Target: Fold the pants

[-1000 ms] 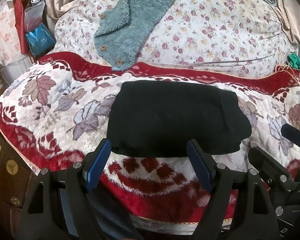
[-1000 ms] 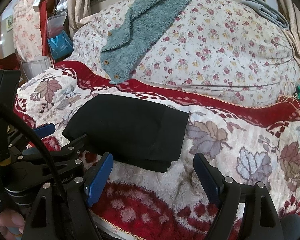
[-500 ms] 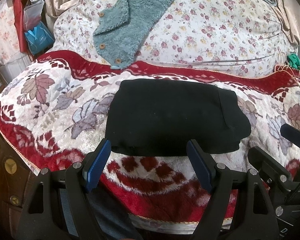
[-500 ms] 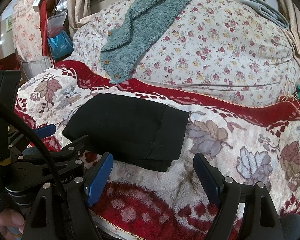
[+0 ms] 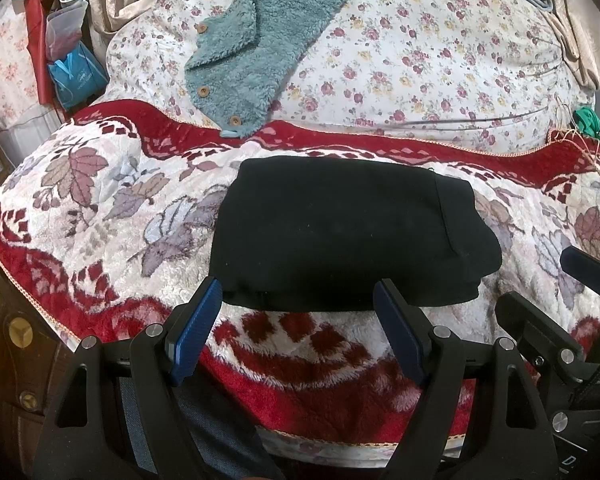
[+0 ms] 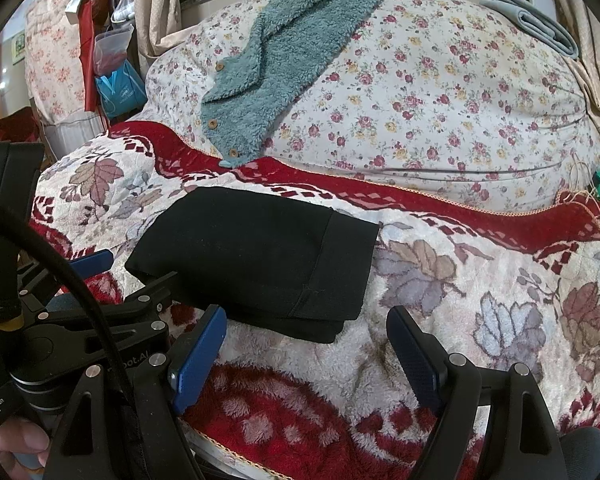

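Observation:
The black pants (image 5: 340,232) lie folded into a compact rectangle on the red and cream floral blanket (image 5: 100,200); they also show in the right wrist view (image 6: 260,256). My left gripper (image 5: 298,296) is open and empty, just at the near edge of the folded pants. My right gripper (image 6: 306,328) is open and empty, in front of the pants' right near corner, not touching them. The left gripper's body (image 6: 80,320) shows at the left of the right wrist view.
A teal fleece garment (image 5: 260,40) drapes over a floral quilt mound (image 5: 420,60) behind the blanket. A blue bag (image 5: 76,76) hangs at the left. A green item (image 5: 588,120) sits at the far right. The bed's near edge (image 5: 300,436) is below the grippers.
The view has shifted very slightly; both grippers stay open and the folded pants have not moved.

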`<state>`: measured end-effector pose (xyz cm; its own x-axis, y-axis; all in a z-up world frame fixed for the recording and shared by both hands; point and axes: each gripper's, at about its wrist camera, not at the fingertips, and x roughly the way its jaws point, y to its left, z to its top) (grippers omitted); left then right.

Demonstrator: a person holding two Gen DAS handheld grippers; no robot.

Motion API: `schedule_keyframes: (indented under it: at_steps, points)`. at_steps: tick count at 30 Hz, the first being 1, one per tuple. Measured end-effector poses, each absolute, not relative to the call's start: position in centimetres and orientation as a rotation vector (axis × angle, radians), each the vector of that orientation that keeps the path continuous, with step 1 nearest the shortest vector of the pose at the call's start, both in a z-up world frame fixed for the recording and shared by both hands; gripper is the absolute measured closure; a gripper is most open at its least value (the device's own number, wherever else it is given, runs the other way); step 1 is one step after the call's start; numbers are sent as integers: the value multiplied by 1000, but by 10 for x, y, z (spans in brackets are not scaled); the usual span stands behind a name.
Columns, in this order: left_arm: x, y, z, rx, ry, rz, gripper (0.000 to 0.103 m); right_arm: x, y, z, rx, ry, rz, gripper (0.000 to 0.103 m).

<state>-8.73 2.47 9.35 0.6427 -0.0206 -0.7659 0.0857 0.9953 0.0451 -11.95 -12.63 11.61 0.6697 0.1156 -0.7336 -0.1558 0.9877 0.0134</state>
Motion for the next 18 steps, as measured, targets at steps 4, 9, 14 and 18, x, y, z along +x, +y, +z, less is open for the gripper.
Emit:
schedule_keyframes:
  at_steps: [4,9,14,18]
  points:
    - [-87,25,94,79,871,-61,24,-120,-126,116,-53,823,152,22]
    - [-87,25,94,79,872,-61,24,-120,-126,116,-52,823,153,22]
    - [-86,26,94,79,872,-62,24,-120,-126,116,-53,823,153,22]
    - [-86,26,94,78,873,-62,24,-120,-126,116,-53,823,153,22]
